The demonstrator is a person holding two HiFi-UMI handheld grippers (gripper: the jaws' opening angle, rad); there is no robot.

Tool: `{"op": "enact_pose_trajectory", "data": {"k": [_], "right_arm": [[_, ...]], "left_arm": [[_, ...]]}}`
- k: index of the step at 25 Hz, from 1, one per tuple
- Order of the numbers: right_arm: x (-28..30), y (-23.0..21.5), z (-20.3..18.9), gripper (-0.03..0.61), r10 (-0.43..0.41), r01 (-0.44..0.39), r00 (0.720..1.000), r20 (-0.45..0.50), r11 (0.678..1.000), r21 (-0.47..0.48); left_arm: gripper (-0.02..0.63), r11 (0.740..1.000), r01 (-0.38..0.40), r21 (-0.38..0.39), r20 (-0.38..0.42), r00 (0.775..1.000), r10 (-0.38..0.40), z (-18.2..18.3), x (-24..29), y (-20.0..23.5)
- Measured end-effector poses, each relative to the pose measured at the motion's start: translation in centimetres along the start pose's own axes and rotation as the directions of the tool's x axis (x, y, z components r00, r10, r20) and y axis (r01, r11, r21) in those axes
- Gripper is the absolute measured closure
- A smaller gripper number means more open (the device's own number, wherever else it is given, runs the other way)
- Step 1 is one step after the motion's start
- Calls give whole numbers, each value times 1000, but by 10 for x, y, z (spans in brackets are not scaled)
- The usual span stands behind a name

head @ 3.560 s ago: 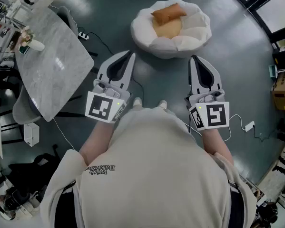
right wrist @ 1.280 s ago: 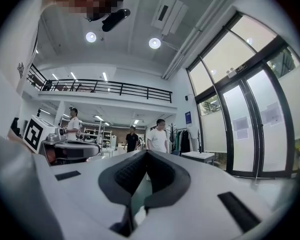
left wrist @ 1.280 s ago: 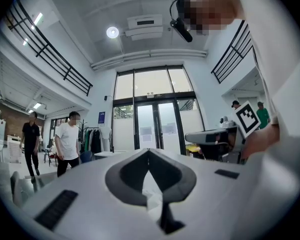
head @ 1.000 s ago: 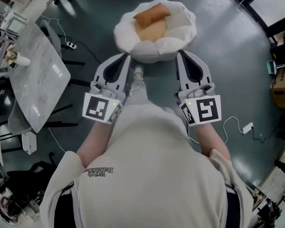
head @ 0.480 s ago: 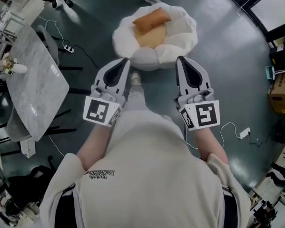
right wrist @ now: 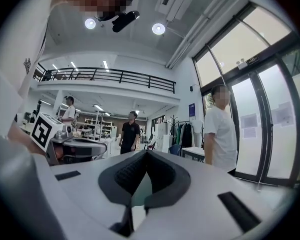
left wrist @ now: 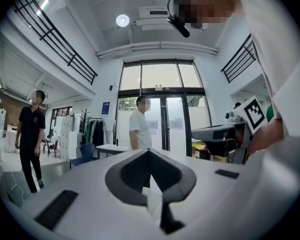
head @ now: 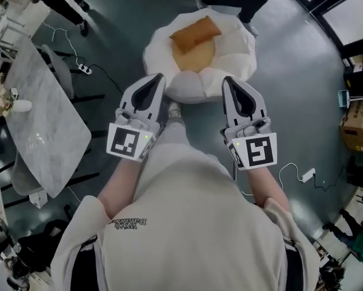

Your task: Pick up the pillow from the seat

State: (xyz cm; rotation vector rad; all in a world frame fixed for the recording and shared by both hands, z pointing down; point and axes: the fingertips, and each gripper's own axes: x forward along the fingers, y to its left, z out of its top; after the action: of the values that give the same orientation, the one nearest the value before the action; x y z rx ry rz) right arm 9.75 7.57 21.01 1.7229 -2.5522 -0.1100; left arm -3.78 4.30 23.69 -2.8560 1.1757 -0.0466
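Pillow (head: 195, 33): orange-tan, oblong, plump, lying askew in the hollow of the seat (head: 239, 62), upper centre of the head view. It rests on a flat tan pad of like colour; the seat's rim is white and lobed

Count: one pillow, one seat, two grippers, one marble-look table (head: 42, 138) at the left edge. Two bystanders' legs at the top edge of the head view, one just beside the seat's far rim

Left gripper (head: 158, 76): jaws together, nothing between them. Right gripper (head: 226, 79): jaws together, likewise empty

Both tips sit at the seat's near rim in the head view, one at its lower left, one at its lower right. The pillow lies above and between them in frame, apart from both. Neither gripper view shows the pillow; both look level across the room at people and glass doors
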Motion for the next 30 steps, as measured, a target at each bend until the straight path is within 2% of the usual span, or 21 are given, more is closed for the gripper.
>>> {"op": "enact_pose_trajectory", "data": {"k": [8, 14, 23, 30], "right_arm": [[114, -26, -5, 569, 21, -21, 999, -44, 1000, 8], [181, -37, -9, 569, 27, -28, 997, -68, 1000, -9], [221, -49, -10, 569, 33, -36, 994, -100, 999, -29], [236, -64, -23, 569, 86, -88, 990, -109, 996, -12]], "left_arm": [[604, 1000, 20, -5, -26, 999, -20, -4, 70, 82], [604, 998, 55, -41, -53, 997, -58, -10, 107, 120], [603, 998, 32, -58, -36, 999, -34, -6, 132, 154], [604, 997, -47, -56, -58, 997, 44, -15, 140, 164]]}}
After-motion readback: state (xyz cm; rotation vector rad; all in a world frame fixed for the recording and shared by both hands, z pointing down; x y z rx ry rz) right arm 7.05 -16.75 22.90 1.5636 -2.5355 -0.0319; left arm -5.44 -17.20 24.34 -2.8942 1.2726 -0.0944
